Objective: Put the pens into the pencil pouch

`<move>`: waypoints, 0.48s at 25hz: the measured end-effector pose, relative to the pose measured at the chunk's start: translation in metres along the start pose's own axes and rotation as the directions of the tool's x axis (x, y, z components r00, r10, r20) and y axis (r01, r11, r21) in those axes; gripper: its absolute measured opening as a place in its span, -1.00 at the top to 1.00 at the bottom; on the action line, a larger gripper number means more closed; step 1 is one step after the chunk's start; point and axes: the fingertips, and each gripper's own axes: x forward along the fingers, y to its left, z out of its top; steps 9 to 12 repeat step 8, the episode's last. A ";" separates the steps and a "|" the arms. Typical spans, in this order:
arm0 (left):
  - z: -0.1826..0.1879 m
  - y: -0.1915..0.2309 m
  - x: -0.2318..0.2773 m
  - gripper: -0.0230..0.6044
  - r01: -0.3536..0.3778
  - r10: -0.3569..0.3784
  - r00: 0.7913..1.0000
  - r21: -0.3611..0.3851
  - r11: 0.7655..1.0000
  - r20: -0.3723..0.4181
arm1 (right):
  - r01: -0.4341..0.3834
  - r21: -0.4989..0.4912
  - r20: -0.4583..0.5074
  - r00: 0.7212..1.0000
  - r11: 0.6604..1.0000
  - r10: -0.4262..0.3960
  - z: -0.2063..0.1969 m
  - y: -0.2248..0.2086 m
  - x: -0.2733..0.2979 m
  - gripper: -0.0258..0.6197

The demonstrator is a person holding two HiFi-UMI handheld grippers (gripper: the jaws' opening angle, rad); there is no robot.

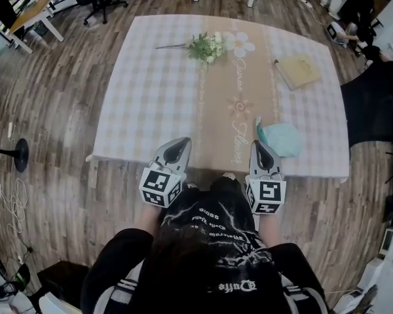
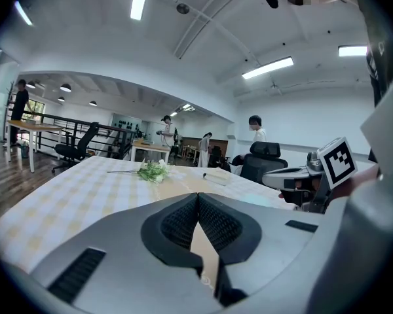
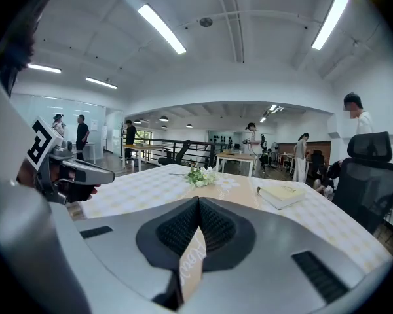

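Observation:
A pale teal pencil pouch [image 1: 281, 139] lies on the checked tablecloth [image 1: 150, 97] near the table's front right edge. I cannot make out any pens in these views. My left gripper [image 1: 183, 141] hovers at the front edge of the table, left of the middle, its jaws shut with nothing between them [image 2: 198, 196]. My right gripper [image 1: 257, 144] is held level with it, just left of the pouch, also shut and empty [image 3: 198, 201]. Each gripper shows at the side of the other's view.
A bunch of white flowers [image 1: 206, 46] lies at the far middle of the table and a cream book [image 1: 299, 70] at the far right. A black office chair [image 1: 373, 110] stands by the table's right side. People, desks and chairs fill the room behind.

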 end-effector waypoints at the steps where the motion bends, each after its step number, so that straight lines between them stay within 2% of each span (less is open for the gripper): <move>1: 0.001 0.001 0.000 0.86 -0.003 0.003 1.000 0.001 1.000 0.002 | 0.001 -0.003 0.001 1.000 1.000 -0.001 0.001 0.000 0.000 0.90; 12: 0.003 0.008 -0.005 0.86 -0.021 0.021 1.000 -0.001 1.000 0.007 | 0.017 -0.003 0.009 1.000 1.000 -0.017 0.004 -0.004 -0.001 0.90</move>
